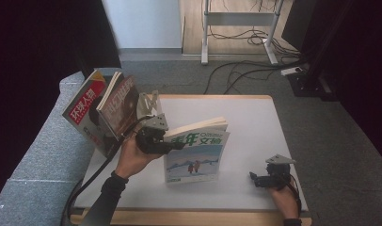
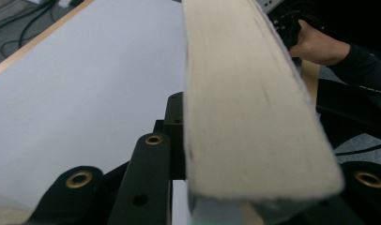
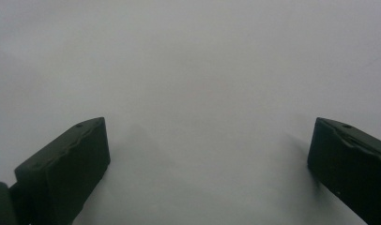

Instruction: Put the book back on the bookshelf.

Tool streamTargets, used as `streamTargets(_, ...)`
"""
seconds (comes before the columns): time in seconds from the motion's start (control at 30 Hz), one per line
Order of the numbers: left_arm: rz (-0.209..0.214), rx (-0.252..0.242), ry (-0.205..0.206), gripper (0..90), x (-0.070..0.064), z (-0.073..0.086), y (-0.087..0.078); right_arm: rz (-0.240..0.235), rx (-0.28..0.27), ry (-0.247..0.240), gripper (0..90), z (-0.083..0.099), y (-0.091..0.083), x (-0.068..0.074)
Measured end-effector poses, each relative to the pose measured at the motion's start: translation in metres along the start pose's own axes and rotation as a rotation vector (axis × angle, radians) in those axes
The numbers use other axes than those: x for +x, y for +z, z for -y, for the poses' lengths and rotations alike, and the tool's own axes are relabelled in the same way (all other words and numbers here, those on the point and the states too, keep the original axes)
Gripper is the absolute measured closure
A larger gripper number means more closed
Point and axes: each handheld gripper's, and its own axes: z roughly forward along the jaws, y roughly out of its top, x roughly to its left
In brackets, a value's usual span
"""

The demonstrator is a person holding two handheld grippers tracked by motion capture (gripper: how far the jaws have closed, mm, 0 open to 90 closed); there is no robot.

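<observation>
The worktop (image 1: 255, 122) was a smooth, pale, matt slab with a wooden edge. At its left edge two glossy magazines (image 1: 102, 110) leaned upright. The book (image 1: 196, 150), a thick paperback, stood near the middle, gripped at its left edge by the left gripper (image 1: 172, 143), jaws closed on it. It looked fairly heavy, with a slick cover and soft pages likely to sag; holding near the spine seemed safest. The right gripper (image 1: 256, 179) rested on the worktop near its right front corner, jaws wide and empty.
</observation>
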Motion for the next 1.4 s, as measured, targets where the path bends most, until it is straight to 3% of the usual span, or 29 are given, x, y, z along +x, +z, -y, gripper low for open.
streamTargets(0.37, -0.084, 0.007, -0.046, 74.2, 0.007, 0.005, -0.027, 0.001, -0.003, 0.002, 0.0, 0.000, 0.000, 0.000)
streamTargets(0.9, -0.261, 0.003, -0.175, 74.3, 0.026, 0.026, -0.076, -0.001, -0.001, 0.001, 0.0, 0.000, 0.000, 0.000)
streamTargets(1.4, -0.372, -0.016, -0.287, 74.3, 0.043, 0.045, -0.112, -0.001, -0.001, 0.001, 0.0, 0.000, 0.000, 0.000)
